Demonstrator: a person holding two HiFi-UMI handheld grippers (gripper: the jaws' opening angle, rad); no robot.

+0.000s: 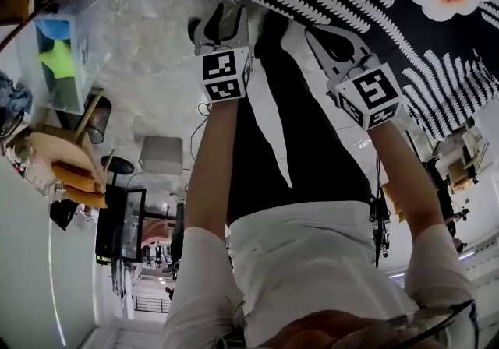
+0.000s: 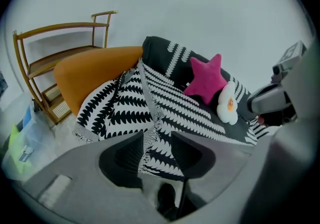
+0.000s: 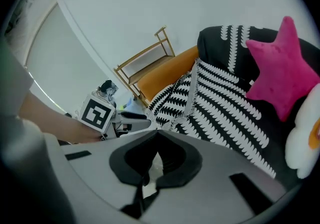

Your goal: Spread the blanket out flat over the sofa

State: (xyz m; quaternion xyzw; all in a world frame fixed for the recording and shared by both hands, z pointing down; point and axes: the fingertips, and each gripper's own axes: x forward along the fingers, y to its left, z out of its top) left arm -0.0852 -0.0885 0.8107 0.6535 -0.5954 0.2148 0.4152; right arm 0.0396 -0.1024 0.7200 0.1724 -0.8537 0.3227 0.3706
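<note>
White wall [image 2: 200,8] behind, big orange fabric sofa [image 2: 90,70] against it, black-and-white leaf-patterned knit blanket [image 2: 175,103] draped over its seat and backrest. My left gripper [image 2: 157,138] is released, jaws apart, nothing pinched. My right gripper [image 3: 156,133] is clenched, tips meeting, empty. Step looks like reaching for the front hem, so I should open the right, pinch two well-apart spots on the edge and pull outward evenly. Blanket is bunched: a raised fold [image 2: 148,93] runs front to back, the sofa's orange end is uncovered, and the fringed hem hangs off the front.
</note>
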